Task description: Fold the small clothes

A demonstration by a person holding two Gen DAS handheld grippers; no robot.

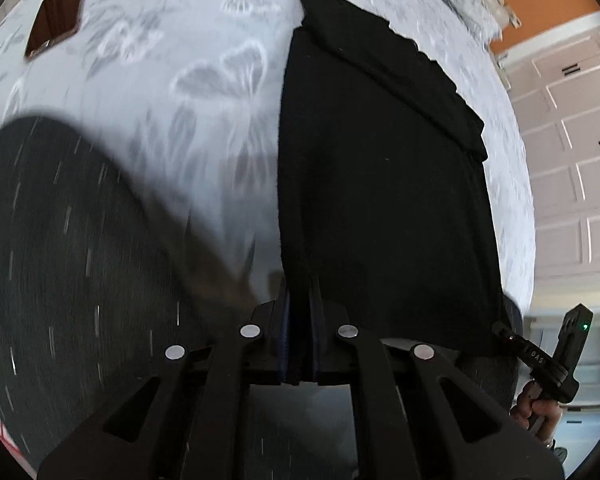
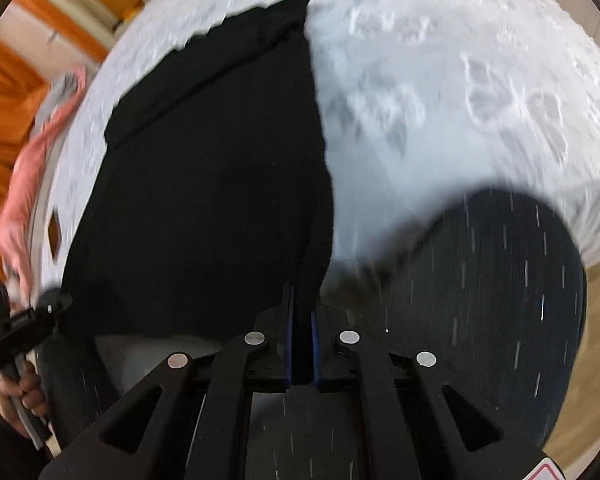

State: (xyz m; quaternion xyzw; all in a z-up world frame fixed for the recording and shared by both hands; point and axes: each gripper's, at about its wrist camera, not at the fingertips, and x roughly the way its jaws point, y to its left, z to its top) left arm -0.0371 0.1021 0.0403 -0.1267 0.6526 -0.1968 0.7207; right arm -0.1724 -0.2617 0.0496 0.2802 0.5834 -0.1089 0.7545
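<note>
The left tool (image 1: 300,344) was clamped on the near left corner of the black cloth (image 1: 380,180), at the bottom centre of its frame. The right tool (image 2: 302,344) was clamped on the near right corner, likewise at bottom centre. From both, the cloth ran away up the frame, its long axis pointing to the far end, which lay folded over on the white bed (image 1: 204,168). Each hand held its own corner, neither nearer. The next fold probably carries the near edge toward the far end.
</note>
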